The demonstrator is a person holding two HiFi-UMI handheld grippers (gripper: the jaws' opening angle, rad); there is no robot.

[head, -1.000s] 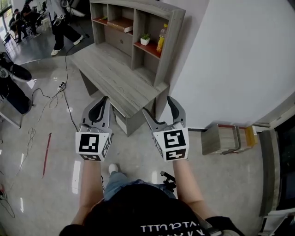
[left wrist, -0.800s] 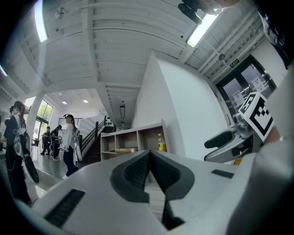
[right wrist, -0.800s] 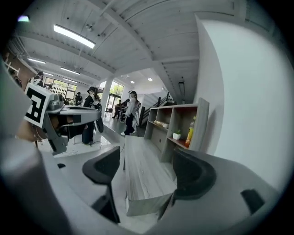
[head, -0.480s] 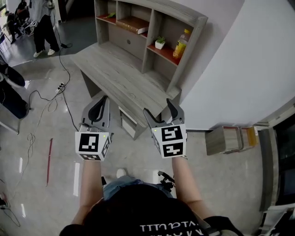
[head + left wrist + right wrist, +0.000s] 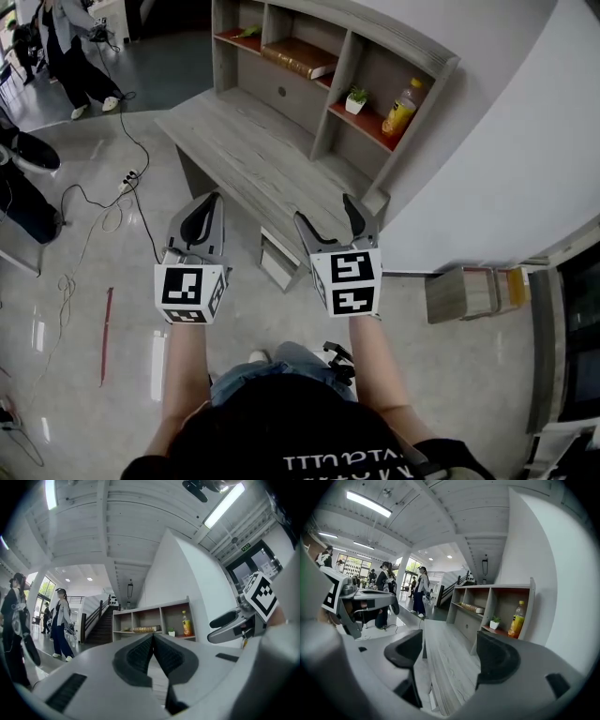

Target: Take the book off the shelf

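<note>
Right gripper spread, empty, lined up toward book lying flat on shelf, well apart; left gripper pressed together, spare.

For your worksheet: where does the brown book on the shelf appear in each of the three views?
Head view: book, top centre.
Left gripper view: book, centre, small.
Right gripper view: book, right of centre.
Shared landmark: yellow bottle, right of the book in every view.
</note>
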